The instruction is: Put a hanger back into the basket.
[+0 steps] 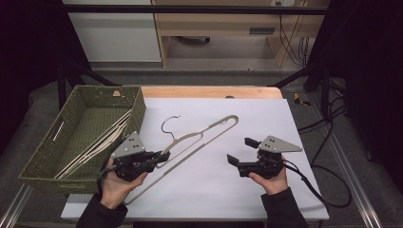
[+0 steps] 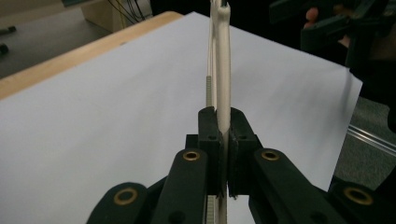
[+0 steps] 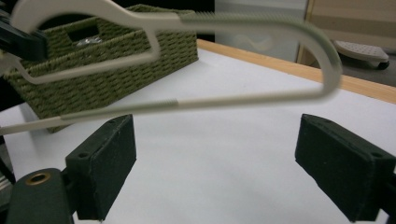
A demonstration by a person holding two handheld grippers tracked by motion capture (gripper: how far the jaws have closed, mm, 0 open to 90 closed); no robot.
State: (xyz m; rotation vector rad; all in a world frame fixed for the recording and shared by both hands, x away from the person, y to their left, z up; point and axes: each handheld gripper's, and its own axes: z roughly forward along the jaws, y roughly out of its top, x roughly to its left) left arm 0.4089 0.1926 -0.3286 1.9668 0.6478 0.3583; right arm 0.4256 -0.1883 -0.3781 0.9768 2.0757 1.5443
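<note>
My left gripper (image 1: 159, 158) is clamped tight on the cream plastic clothes hanger with a thin metal hook (image 1: 199, 137); in the left gripper view the pads pinch one flat bar of the hanger (image 2: 222, 70) edge-on, which I judge keeps it from swivelling as I carry it. The hanger sits over the middle of the white sheet (image 1: 214, 190) that covers the wooden table (image 1: 209, 91), its hook pointing away from me and its far shoulder out towards the right. I read the grip near the neck as chosen for balance, so the long frame hangs level on its way to the olive-green woven basket (image 1: 45, 164) at the table's left, where similar pale hangers (image 1: 102, 140) already lie stacked along its length. My right gripper (image 1: 241, 152) has its jaws spread wide and holds nothing; in the right gripper view the hanger's rounded end (image 3: 327, 60) hangs beyond the parted pads, untouched, so the left alone bears the load. I can read no brand, label or writing on the hanger, the basket or the grippers.
</note>
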